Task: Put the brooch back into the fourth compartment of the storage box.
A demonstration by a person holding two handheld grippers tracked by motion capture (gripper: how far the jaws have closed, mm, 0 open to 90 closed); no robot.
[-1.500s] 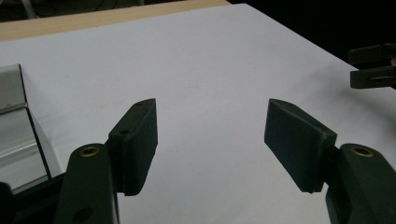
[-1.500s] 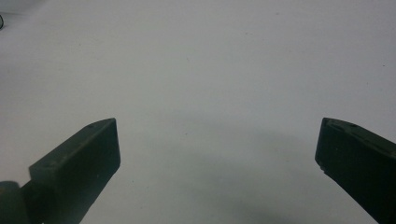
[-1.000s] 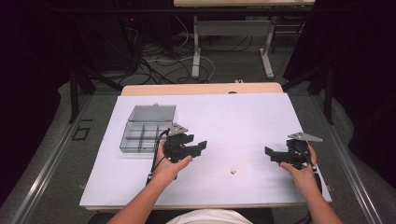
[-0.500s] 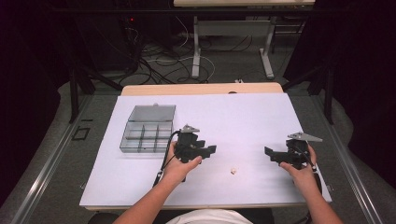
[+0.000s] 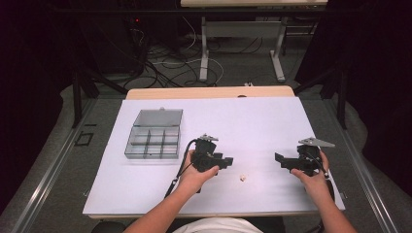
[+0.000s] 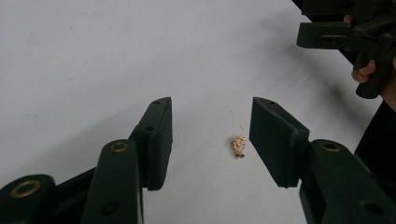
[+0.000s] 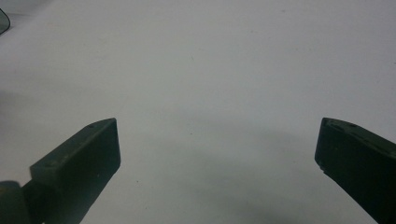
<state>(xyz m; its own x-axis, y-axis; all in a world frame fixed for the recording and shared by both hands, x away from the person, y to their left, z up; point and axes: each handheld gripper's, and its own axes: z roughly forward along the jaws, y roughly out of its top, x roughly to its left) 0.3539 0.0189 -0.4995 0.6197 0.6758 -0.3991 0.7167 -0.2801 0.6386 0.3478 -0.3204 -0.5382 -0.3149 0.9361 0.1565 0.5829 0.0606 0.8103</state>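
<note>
- Reaching for a tiny gold-coloured piece (image 6: pixel 239 146) is the step in hand — the left tool (image 6: pixel 210 135) has its jaws wide apart, one on each side of the piece, and holds nothing.
- Seen from above, the small piece (image 5: pixel 241 179) lies on the white counter (image 5: pixel 252 121), just beside the left tool (image 5: pixel 227 162) at about 4 o'clock from it.
- The right tool (image 5: pixel 281 160) is well apart, out at 3 o'clock from the piece. Its jaws are spread wide too, over bare counter, and it holds nothing.
- Next, I think the left tool must come down until its jaws touch the counter, then squeeze gently — the piece is so small that it could slip out or be pushed away.
- The piece looks bumpy and shiny, like a little lump of beads or a tiny jewel. I cannot tell just what it is.
- The jaws are flat black pads with a dull, slightly rough face.
- A grey see-through box (image 5: pixel 154 134) with small compartments sits at 10 o'clock from the left tool. Its lid stands open, and it may be where the piece belongs.
</note>
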